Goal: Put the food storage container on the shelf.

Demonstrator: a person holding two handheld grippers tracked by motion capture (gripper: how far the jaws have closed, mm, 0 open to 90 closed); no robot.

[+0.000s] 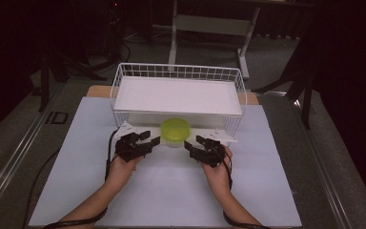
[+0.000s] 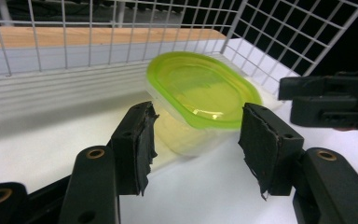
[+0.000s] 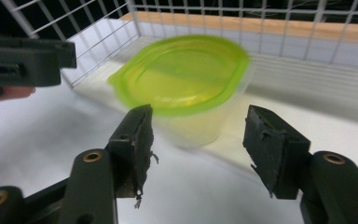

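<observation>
White table (image 1: 171, 191), lidded tub (image 1: 175, 130) upright (green lid up) between two gaping grippers (image 1: 140, 143) (image 1: 201, 146).

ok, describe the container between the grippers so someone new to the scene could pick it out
Start at the white wire basket rack at the far side of the white table. At the rack's near edge, in the middle, sits a small clear tub with a lime-green lid, between the left gripper and right gripper. It is the one brightly coloured thing on the table.
</observation>
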